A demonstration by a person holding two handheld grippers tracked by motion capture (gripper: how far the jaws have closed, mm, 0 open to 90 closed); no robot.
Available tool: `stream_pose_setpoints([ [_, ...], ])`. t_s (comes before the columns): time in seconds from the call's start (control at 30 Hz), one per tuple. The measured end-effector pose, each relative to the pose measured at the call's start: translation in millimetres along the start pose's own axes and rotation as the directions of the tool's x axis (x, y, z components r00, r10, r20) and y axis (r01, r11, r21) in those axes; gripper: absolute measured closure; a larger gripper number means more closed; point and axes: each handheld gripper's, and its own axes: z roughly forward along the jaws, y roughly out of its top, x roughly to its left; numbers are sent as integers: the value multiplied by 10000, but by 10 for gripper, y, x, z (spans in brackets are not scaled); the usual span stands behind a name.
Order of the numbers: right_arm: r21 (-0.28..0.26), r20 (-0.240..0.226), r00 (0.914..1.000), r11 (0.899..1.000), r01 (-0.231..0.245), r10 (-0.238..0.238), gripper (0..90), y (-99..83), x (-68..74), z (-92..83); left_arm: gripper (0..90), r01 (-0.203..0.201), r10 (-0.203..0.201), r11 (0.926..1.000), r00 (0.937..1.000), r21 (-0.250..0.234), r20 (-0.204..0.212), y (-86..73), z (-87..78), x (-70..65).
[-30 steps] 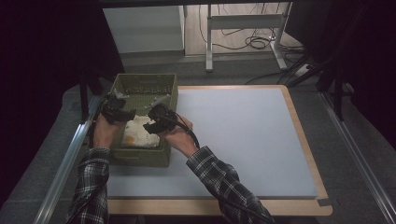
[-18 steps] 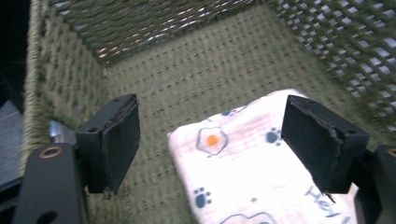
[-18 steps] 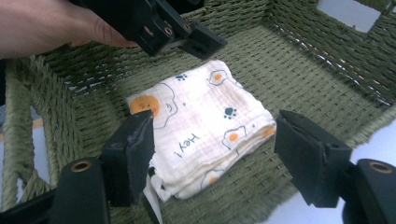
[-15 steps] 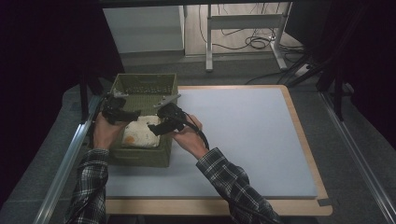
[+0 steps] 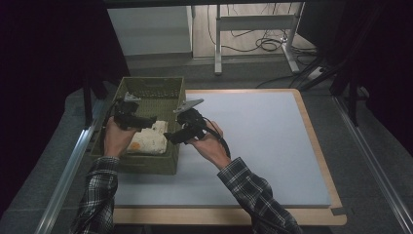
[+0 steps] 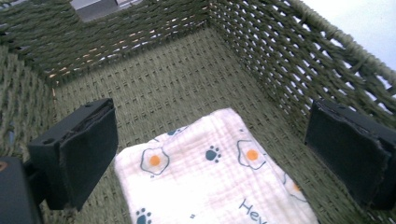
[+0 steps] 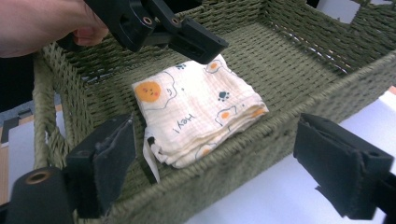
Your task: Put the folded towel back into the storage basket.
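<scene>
A folded cream cloth [image 5: 146, 142] printed with fried eggs and paw marks lies flat on the floor of an olive woven basket [image 5: 151, 82]. My left gripper [image 5: 150, 121] hovers over it inside the basket. In the left gripper view its jaws [image 6: 219, 140] stand wide apart above the cloth [image 6: 210, 186], touching nothing. My right gripper [image 5: 169, 137] is at the basket's right rim. In the right gripper view its jaws [image 7: 224, 158] gape over the near wall [image 7: 280, 135], and the cloth [image 7: 196, 112] lies beyond it. Both pairs of jaws have just been opening, with nothing gripped.
The basket stands at the left end of a pale mat [image 5: 263, 146] on a wood-edged table. A metal rail [image 5: 73, 161] runs along the left side. Cables and a metal stand [image 5: 253, 29] sit on the floor behind. In the right gripper view the left gripper [image 7: 187, 37] hangs over the cloth.
Both grippers were down on the cloth in the basket. They have since opened and lifted off it. The right hand has drawn back to the right, to the basket's rim.
</scene>
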Motion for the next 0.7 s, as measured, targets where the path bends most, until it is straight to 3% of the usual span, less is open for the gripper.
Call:
stream_pose_setpoints([
  [0.13, -67, -30, 9999, 9999, 135, -135, 99, -36, -23, -69, 29, -11, 12, 10000, 9999, -60, 113, 17, -12, -43],
  [0.4, -130, -8, 9999, 9998, 128, -128, 72, -132, -51, -208, 3, -398, 408, 9987, 9987, -314, 316, 56, -42, -162],
  [0.7, -18, -66, 10000, 10000, -5, 5, 53, -279, -138, -377, 0, -389, 426, 9981, 9961, -477, 778, 112, -73, -328],
])
